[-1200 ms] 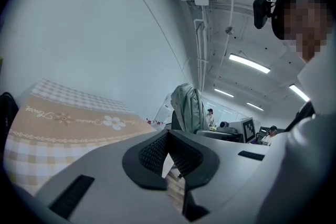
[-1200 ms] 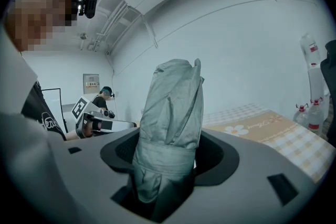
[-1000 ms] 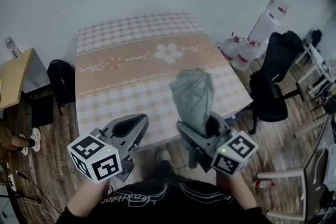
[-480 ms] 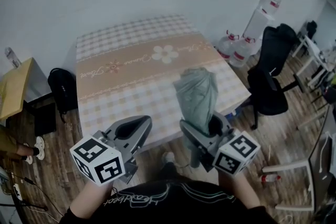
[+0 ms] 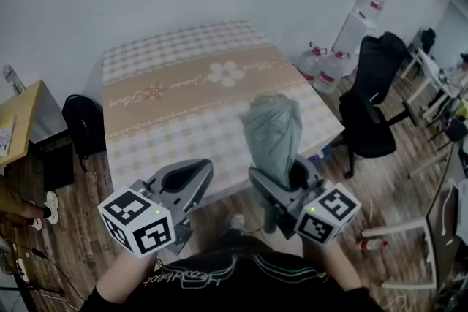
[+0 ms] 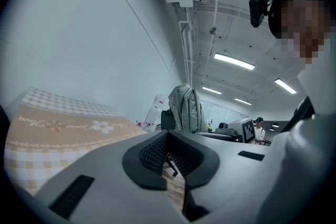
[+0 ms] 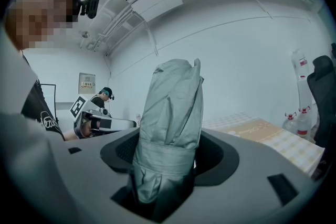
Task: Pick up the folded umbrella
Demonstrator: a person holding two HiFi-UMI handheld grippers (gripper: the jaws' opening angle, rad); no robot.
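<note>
- Left gripper (image 5: 193,173): near left. My jaws are pressed together with nothing between them.
- Table (image 5: 175,77): checked cloth with a flower print, beyond both grippers.
- Folded umbrella (image 5: 272,134): grey-green, upright over the table's near right edge.
- Right gripper (image 5: 281,180): near right. My jaws pinch the umbrella's lower end.
- Black chair (image 5: 371,109): far right.
</note>
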